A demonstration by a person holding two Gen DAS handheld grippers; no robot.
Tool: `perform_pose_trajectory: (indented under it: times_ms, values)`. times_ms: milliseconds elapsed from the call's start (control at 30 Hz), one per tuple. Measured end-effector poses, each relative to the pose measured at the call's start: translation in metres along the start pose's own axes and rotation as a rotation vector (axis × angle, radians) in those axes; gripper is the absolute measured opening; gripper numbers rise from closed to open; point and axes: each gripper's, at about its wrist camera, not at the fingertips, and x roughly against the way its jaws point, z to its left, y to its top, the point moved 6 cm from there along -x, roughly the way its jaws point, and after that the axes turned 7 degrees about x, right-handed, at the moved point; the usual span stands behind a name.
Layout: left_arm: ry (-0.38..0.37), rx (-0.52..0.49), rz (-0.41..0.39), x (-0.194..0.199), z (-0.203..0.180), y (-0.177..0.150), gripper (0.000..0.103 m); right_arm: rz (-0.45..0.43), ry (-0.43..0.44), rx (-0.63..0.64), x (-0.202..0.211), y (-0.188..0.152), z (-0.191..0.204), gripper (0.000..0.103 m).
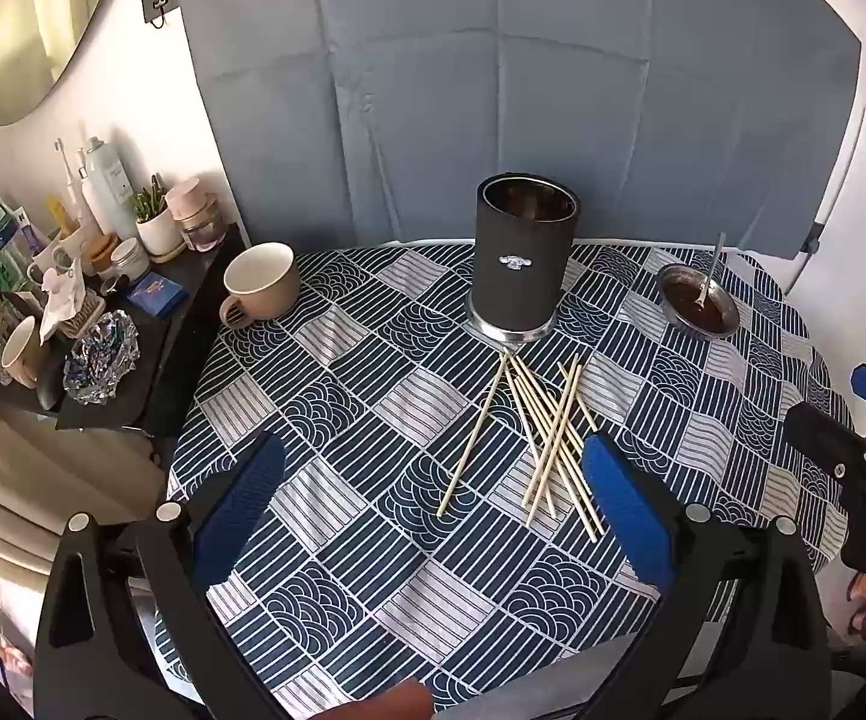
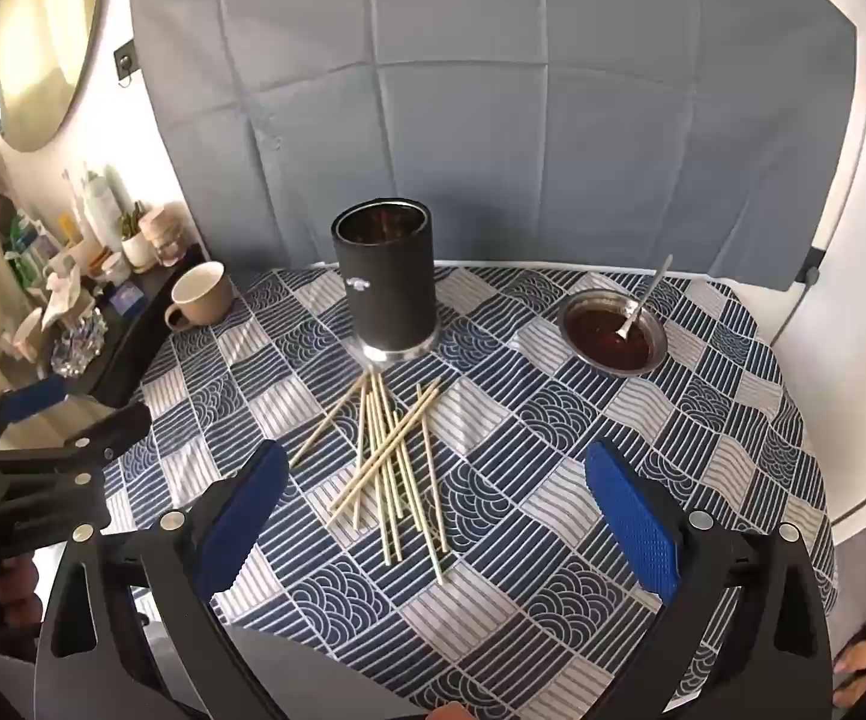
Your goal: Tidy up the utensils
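Lying loose: chopsticks (image 2: 393, 468) before black holder (image 2: 387, 282).

Left wrist view angled down over the patterned tablecloth (image 1: 336, 396), chopsticks (image 1: 538, 438) just ahead of its right jaw, right wrist view angled down likewise, chopsticks between its jaws, black holder (image 1: 523, 264) beyond, shared by both.

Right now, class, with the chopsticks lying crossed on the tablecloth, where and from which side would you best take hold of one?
Probably the lone chopstick splayed apart on the pile's left: grip it mid-length from above, pads closing across its thin shaft. It lies flat on the tablecloth with bare cloth on both sides there. The open left tool is nearer.
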Motion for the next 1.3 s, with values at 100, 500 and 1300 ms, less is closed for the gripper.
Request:
perform_pose_trajectory:
  times_ms: [100,500,1300]
  values:
    - [0.002,0.005,0.015,-0.001,0.001,0.000,0.097,0.003,0.003,-0.002,-0.001,0.000,0.000,0.095]
    - [0.018,0.005,0.031,-0.006,0.003,-0.009,0.097,0.010,0.017,-0.002,-0.004,-0.001,0.002,0.095]
    - [0.016,0.011,0.084,-0.016,0.008,-0.012,0.097,0.053,0.028,0.016,-0.015,-0.007,0.006,0.095]
